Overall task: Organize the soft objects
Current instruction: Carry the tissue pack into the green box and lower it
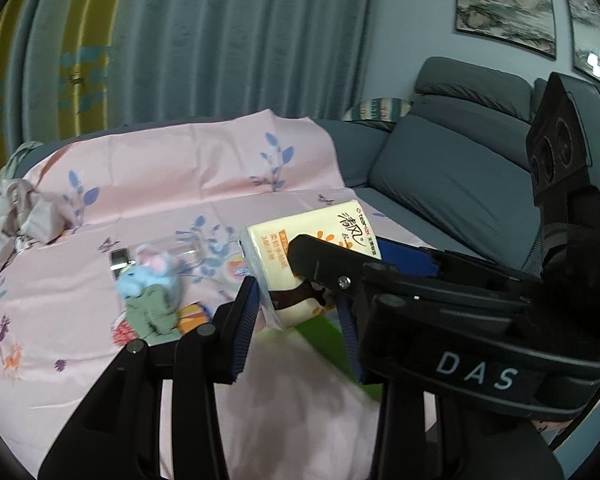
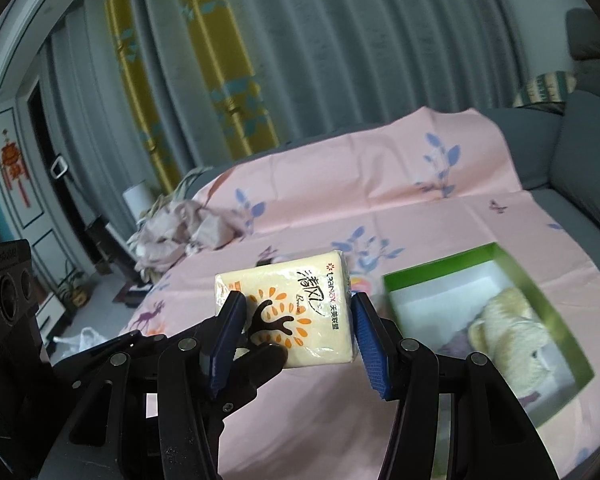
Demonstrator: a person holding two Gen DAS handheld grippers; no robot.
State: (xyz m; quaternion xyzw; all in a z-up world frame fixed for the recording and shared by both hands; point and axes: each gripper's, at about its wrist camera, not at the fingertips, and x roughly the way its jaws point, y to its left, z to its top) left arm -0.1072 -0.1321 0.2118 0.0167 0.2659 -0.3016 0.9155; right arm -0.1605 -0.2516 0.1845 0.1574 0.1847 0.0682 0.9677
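A yellow tissue pack is held in the air above the pink sheet, gripped from both sides. My right gripper is shut on it. It also shows in the left wrist view, where my left gripper closes its blue pads on it while the right gripper's black finger crosses over it. A green box with a white inside lies to the right and holds a cream plush toy. A blue and pink plush mouse with a green cloth lies on the sheet at left.
The pink printed sheet covers a grey sofa. A crumpled beige cloth lies at the sheet's far left edge. Small colourful items sit beside the plush mouse. Curtains hang behind.
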